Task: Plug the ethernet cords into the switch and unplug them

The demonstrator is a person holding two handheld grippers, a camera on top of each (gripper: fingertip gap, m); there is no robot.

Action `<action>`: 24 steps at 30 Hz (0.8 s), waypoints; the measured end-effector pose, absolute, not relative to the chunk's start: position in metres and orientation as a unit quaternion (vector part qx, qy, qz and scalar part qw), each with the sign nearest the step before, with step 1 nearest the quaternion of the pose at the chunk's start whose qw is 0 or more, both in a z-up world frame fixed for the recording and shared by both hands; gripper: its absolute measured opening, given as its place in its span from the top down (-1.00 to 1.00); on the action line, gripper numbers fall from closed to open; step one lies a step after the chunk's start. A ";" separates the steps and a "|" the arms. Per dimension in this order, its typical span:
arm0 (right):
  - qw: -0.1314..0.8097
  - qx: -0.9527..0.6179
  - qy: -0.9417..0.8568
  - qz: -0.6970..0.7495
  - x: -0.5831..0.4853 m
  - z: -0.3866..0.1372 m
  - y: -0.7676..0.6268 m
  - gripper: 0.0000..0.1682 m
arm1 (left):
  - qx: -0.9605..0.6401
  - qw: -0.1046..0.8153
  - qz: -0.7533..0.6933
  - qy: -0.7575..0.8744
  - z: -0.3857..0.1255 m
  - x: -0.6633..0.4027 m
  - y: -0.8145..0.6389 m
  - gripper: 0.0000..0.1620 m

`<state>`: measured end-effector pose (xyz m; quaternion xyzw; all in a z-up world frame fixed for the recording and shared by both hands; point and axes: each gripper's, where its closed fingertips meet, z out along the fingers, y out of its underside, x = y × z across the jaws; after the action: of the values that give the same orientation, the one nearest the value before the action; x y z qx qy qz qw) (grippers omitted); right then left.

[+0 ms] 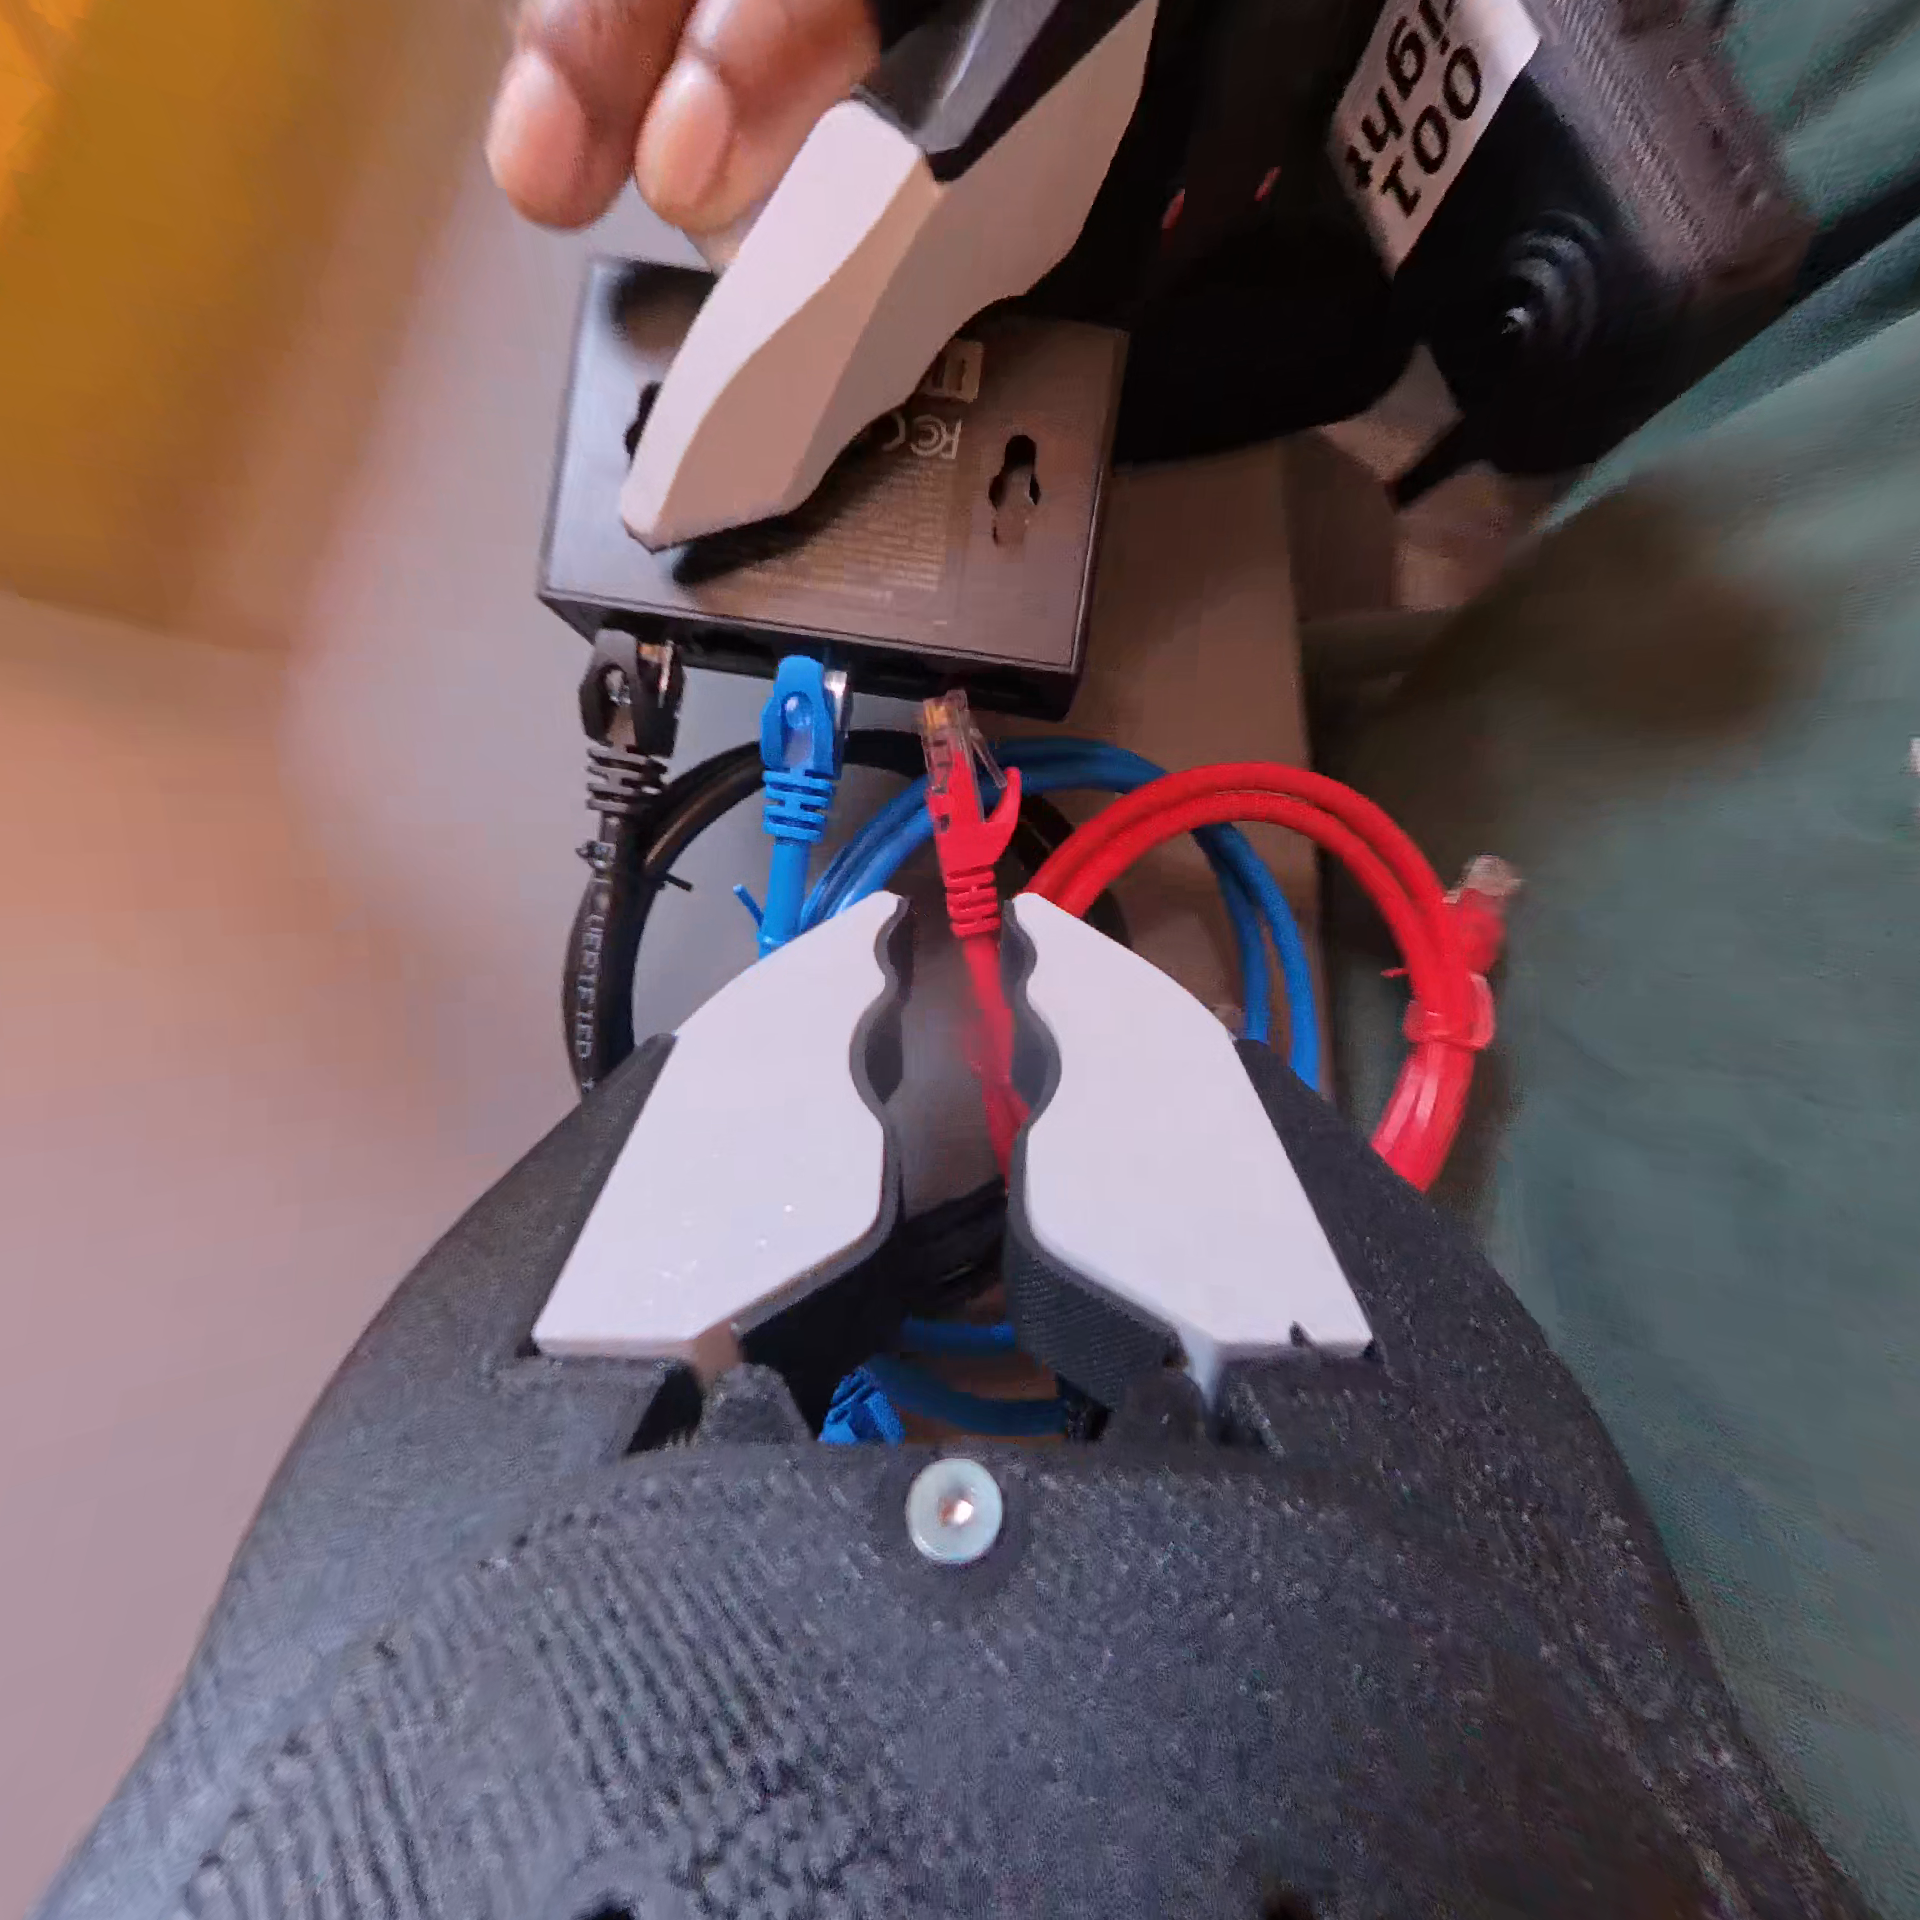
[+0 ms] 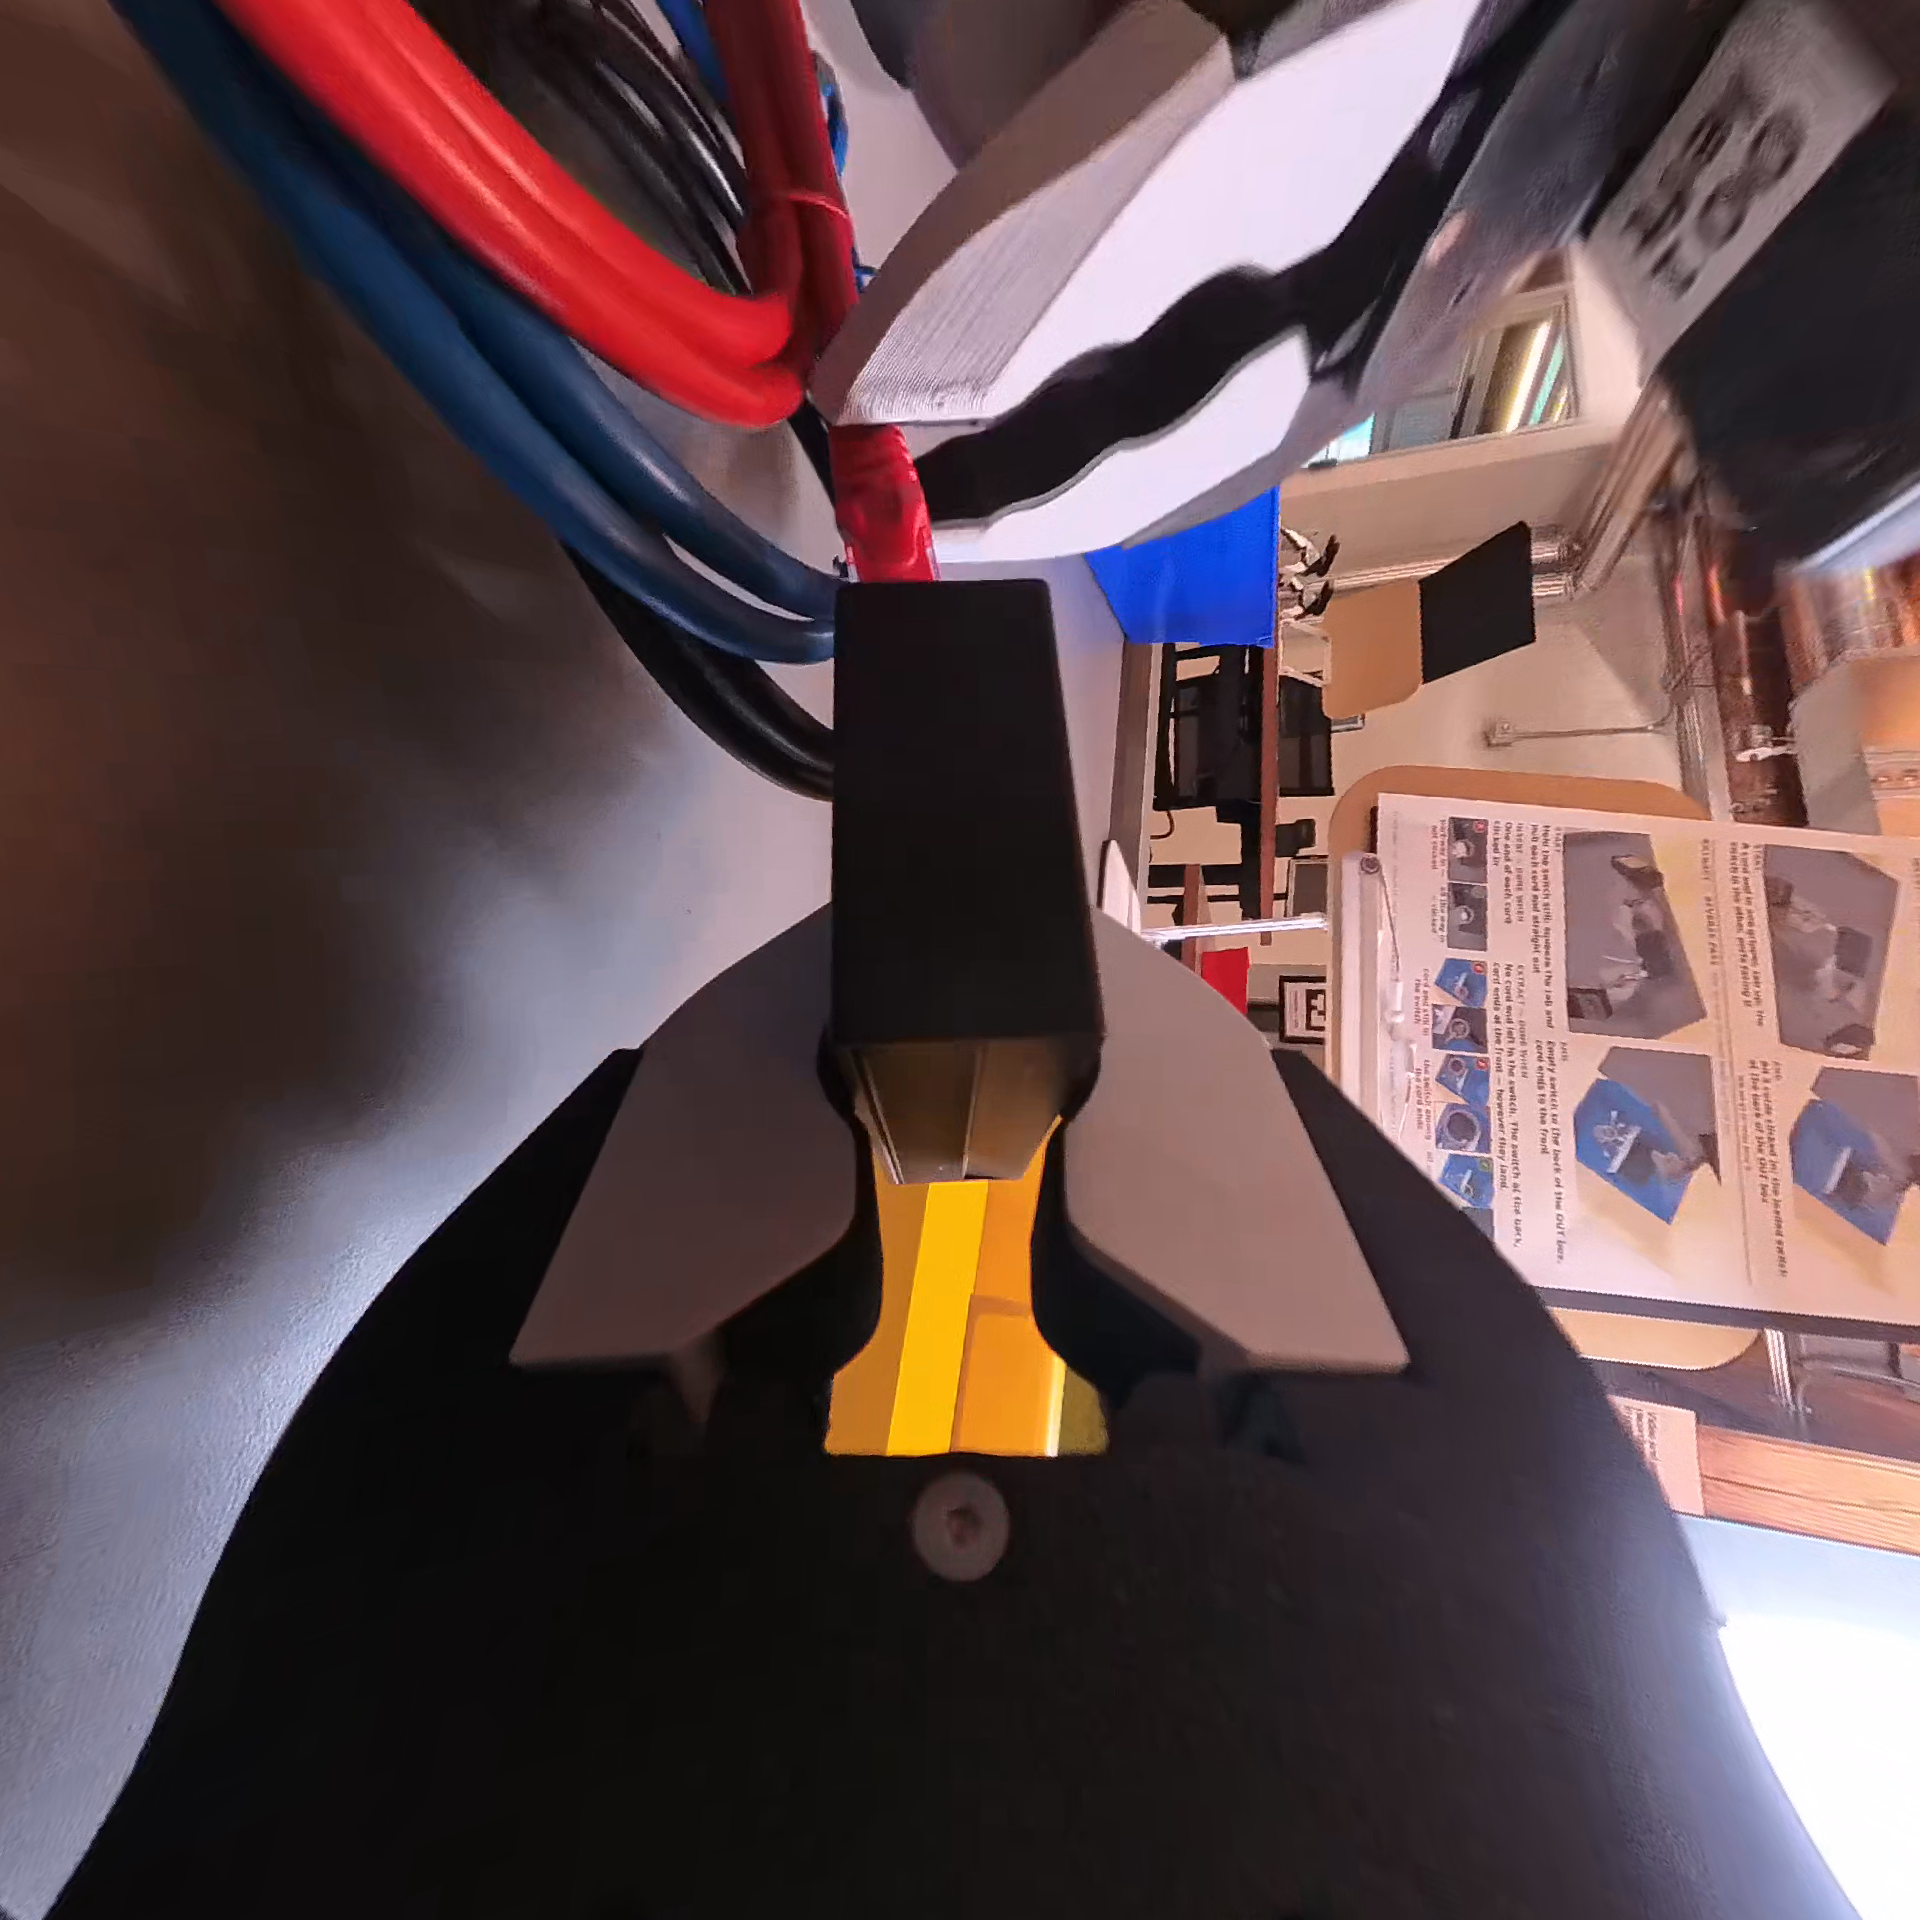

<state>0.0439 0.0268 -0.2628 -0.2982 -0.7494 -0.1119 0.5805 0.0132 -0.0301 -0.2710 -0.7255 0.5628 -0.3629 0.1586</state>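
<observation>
The black switch (image 1: 935, 540) is held off the table with its underside facing the left wrist view and its ports facing down. My right gripper (image 2: 961, 935) is shut on the switch (image 2: 956, 790); one of its grey fingers (image 1: 790, 364) lies across the underside. A black cord (image 1: 623, 717) and a blue cord (image 1: 795, 748) sit in ports. The red cord's plug (image 1: 961, 769) has its clear tip at the mouth of a third port. My left gripper (image 1: 956, 914) has its jaws slightly apart, and the red cord runs between them against the right finger. It also shows in the right wrist view (image 2: 935, 468).
Coiled blue (image 1: 1278, 935) and red (image 1: 1423, 1039) cable loops hang below the switch, and the red cord's other plug (image 1: 1481, 894) hangs loose. A hand (image 1: 675, 104) holds the right gripper. Green cloth (image 1: 1714, 935) fills the right side. An instruction board (image 2: 1610, 1039) stands further off.
</observation>
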 end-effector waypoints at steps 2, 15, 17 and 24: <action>0.579 -0.301 -0.750 -0.114 0.044 -0.263 0.028 0.64 | -0.722 0.236 -0.302 0.576 -0.270 0.013 -0.026 0.78; 0.565 -0.306 -0.756 -0.128 0.045 -0.269 0.028 0.64 | -0.703 0.367 -0.080 0.603 -0.283 0.021 -0.022 0.80; 0.557 -0.309 -0.760 -0.130 0.047 -0.274 0.029 0.64 | -0.702 0.357 -0.063 0.613 -0.289 0.022 -0.020 0.82; 0.571 -0.313 -0.750 -0.119 0.047 -0.268 0.028 0.64 | -0.702 0.328 -0.192 0.603 -0.275 0.020 -0.027 0.86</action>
<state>0.0466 0.0285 -0.2678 -0.3126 -0.7495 -0.1185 0.5713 0.0199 -0.0273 -0.2750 -0.7016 0.6027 -0.1915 0.3283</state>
